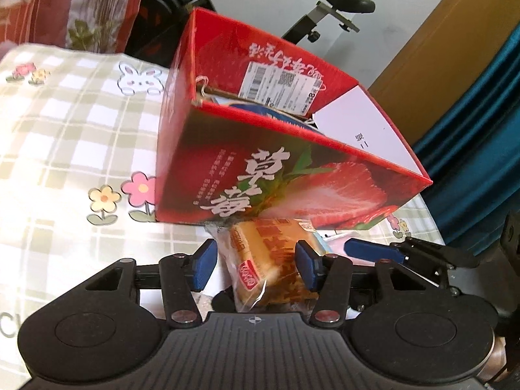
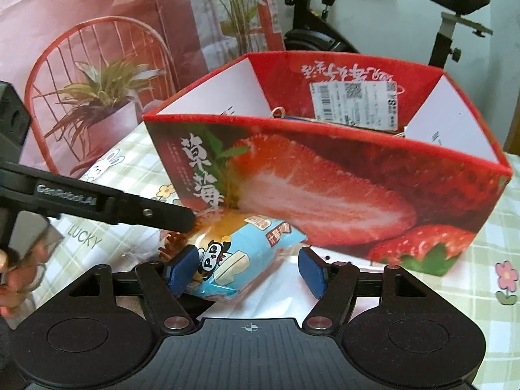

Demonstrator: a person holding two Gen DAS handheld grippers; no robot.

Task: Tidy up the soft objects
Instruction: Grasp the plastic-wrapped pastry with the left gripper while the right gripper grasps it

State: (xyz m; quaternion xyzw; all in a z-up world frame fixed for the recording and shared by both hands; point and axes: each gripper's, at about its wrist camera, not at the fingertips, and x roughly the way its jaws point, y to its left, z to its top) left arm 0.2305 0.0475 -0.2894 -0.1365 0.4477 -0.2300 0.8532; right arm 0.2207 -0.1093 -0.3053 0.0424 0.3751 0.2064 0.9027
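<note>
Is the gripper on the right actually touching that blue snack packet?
Touching. In the right wrist view, the right gripper has one blue pad pressed against the blue snack packet; the other pad stands clear of it.

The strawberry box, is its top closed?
No, the strawberry box is open on top, and you can see things inside.

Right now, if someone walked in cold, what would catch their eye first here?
The big red strawberry box standing open on the checked cloth dominates both views. In front of it lie two snack packs: an orange bread pack between the left gripper fingers, and a blue pack between the right gripper fingers.
</note>
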